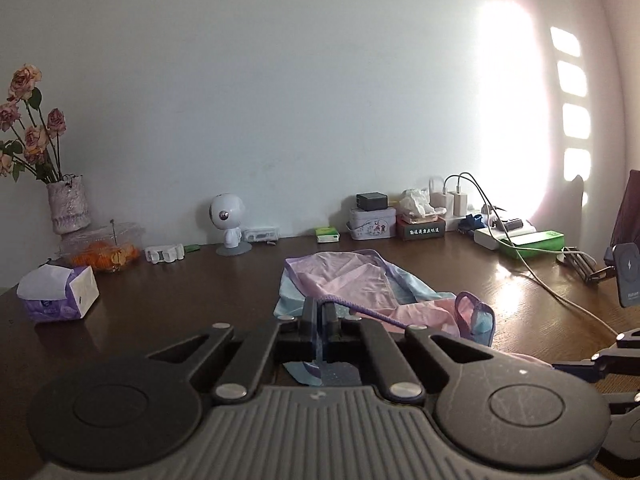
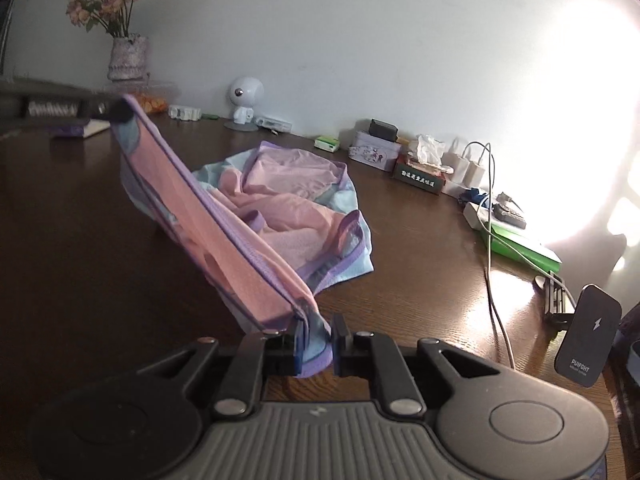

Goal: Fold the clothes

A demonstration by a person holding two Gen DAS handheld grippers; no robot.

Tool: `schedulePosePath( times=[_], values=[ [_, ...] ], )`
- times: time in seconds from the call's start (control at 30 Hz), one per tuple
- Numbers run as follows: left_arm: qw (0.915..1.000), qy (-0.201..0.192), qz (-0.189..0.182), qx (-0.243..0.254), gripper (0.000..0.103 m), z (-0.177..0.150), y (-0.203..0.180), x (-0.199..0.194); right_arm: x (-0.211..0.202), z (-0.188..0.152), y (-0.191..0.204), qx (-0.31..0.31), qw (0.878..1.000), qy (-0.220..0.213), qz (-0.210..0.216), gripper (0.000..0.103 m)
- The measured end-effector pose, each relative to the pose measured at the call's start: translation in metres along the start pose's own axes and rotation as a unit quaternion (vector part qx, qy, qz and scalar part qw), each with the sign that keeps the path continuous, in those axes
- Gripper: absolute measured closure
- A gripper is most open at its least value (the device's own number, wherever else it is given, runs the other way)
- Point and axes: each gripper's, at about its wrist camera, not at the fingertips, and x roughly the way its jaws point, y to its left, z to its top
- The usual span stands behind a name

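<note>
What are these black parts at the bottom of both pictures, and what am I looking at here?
They are two hand-held grippers; a person carries one in each hand, and each has a wide-angle camera looking along its two fingers. One picture is from the left gripper, the other from the right gripper. Both look over a dark wooden table. On it lies a pink, blue and purple garment, with a tissue pack, a vase of flowers, a small white robot figure and chargers along the wall. The left gripper is shut on the garment's edge; the right one also holds it, so the cloth stretches between them.
</note>
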Motion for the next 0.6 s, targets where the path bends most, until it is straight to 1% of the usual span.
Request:
schedulePosePath(
  times=[0.1,0.13,0.17,0.2,0.27,0.3,0.33,0.47,0.5,0.53,0.57,0.6],
  values=[
    [0.9999,0.001,0.007,-0.01,0.101,0.0,0.003,-0.004,0.004,0.0,0.01,-0.018,0.999,-0.002,-0.027,0.086],
    [0.9998,0.003,0.009,-0.016,0.101,0.0,0.005,-0.005,0.005,0.0,0.013,-0.025,0.999,-0.005,-0.044,0.079],
    [0.9998,0.001,0.011,-0.019,0.101,0.001,0.005,-0.009,0.005,0.001,0.016,-0.034,0.997,-0.006,-0.063,0.069],
    [0.9998,-0.007,0.013,-0.016,0.101,0.004,0.004,-0.015,0.002,0.003,0.02,-0.044,0.996,-0.007,-0.075,0.067],
    [0.9995,-0.024,0.019,-0.007,0.101,0.01,0.001,-0.028,-0.022,0.012,0.021,-0.059,0.993,-0.038,-0.098,0.075],
    [0.9994,-0.03,0.019,0.0,0.101,0.012,-0.002,-0.031,-0.035,0.017,0.019,-0.063,0.99,-0.056,-0.113,0.075],
    [0.9995,-0.03,0.011,-0.002,0.101,0.015,-0.003,-0.032,-0.047,0.022,0.016,-0.064,0.987,-0.073,-0.13,0.075],
    [0.9986,-0.049,-0.021,-0.003,0.101,0.021,-0.015,-0.043,-0.086,0.035,0.0,-0.071,0.977,-0.107,-0.172,0.076],
    [0.9982,-0.05,-0.031,-0.005,0.101,0.022,-0.017,-0.044,-0.089,0.035,-0.003,-0.073,0.974,-0.11,-0.186,0.078],
    [0.998,-0.049,-0.04,-0.005,0.101,0.021,-0.02,-0.045,-0.088,0.034,-0.007,-0.071,0.974,-0.106,-0.189,0.087],
    [0.9978,-0.045,-0.048,-0.004,0.101,0.02,-0.023,-0.046,-0.082,0.03,-0.012,-0.06,0.978,-0.092,-0.179,0.097],
    [0.9977,-0.041,-0.053,0.0,0.101,0.018,-0.026,-0.046,-0.076,0.027,-0.019,-0.044,0.982,-0.075,-0.165,0.098]
  ],
)
